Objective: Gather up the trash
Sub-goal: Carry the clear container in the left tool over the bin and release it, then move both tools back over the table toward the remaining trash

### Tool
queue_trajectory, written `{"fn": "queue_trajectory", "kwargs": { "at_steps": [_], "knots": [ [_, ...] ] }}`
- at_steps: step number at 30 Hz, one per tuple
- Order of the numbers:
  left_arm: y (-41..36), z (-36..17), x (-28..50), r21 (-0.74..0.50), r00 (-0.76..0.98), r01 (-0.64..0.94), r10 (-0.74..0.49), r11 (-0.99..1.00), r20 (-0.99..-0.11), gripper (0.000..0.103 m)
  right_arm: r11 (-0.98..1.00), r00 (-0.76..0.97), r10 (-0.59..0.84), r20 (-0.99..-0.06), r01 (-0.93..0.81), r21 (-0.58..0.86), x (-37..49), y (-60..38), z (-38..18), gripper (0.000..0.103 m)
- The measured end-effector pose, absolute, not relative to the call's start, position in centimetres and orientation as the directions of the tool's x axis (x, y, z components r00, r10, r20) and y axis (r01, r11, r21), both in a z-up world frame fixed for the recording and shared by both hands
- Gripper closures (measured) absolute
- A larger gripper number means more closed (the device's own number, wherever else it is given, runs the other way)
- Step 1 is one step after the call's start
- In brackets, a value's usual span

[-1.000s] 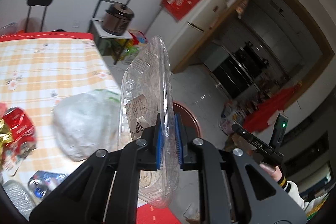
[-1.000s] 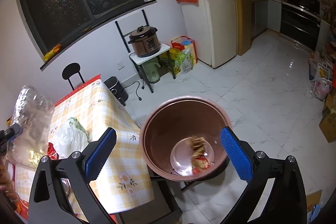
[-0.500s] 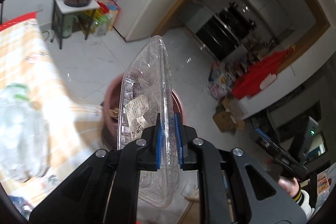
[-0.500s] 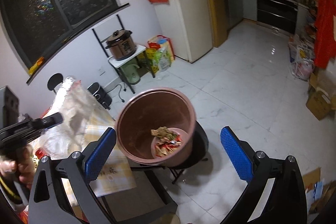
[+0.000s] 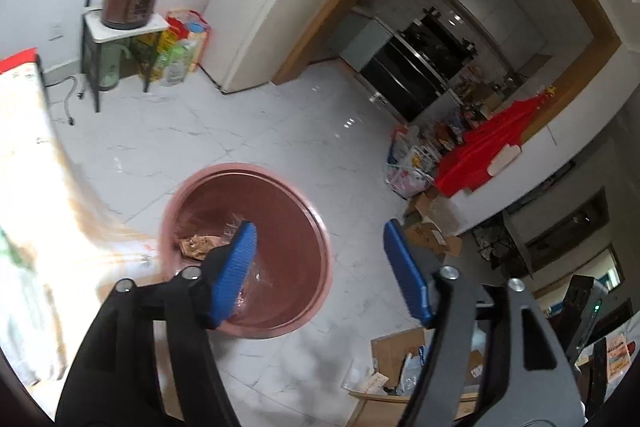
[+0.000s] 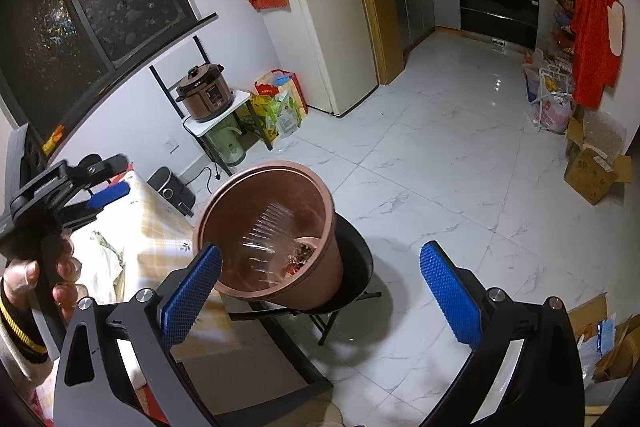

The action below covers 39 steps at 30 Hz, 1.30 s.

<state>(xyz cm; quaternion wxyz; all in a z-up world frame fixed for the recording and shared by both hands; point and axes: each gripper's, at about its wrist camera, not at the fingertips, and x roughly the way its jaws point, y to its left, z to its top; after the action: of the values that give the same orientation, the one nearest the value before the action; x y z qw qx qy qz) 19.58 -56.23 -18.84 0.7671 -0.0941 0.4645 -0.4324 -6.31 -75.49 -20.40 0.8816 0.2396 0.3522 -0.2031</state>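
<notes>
Our left tongs (image 5: 318,255) are opening, empty, above the round brown plastic bin (image 6: 276,187), where the clear plastic clamshell (image 6: 266,247) seemingly lies; our right tongs (image 6: 320,291) gape empty beside it.

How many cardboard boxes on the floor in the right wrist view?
2 for certain: an open cardboard box by the right wall under the red cloth, and opened cardboard at the lower right edge; that may be more than one, partly cut off.

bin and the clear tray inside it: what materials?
Bin: looks like moulded plastic, reddish-brown with a dull sheen; thin rolled rim, uniform colour. Glazed clay can't be ruled out.
Clear tray: thin transparent plastic, glossy; ribbed edge catches highlights, and the bin wall shows through it.
</notes>
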Motion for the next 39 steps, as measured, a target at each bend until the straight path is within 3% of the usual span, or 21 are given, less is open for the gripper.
{"fn": "queue_trajectory", "kwargs": {
  "at_steps": [9, 20, 30, 39],
  "knots": [
    [-45.3, -15.1, 17.6, -0.416, 0.423, 0.522, -0.649, 0.745, -0.633, 0.022, 0.866, 0.716, -0.121, -0.688, 0.415, 0.279, -2.7, -71.6, -18.6, 0.005],
    [-25.6, -12.2, 12.3, -0.207, 0.689, 0.252, -0.325, 0.945, -0.647, 0.023, 0.933, 0.748, 0.027, -0.663, 0.219, 0.286, 2.5, -63.1, -17.3, 0.005],
    [-11.0, -14.1, 6.4, -0.223, 0.692, -0.016, -0.150, 0.975, -0.706, 0.032, 0.959, 0.698, 0.187, -0.692, 0.022, 0.282, 6.9, -50.6, -17.4, 0.005],
    [-4.0, -17.2, 1.9, -0.260, 0.652, -0.098, -0.135, 0.961, -0.746, 0.039, 0.957, 0.612, 0.286, -0.737, -0.143, 0.253, 8.2, -38.9, -18.7, 0.005]
  ]
}}
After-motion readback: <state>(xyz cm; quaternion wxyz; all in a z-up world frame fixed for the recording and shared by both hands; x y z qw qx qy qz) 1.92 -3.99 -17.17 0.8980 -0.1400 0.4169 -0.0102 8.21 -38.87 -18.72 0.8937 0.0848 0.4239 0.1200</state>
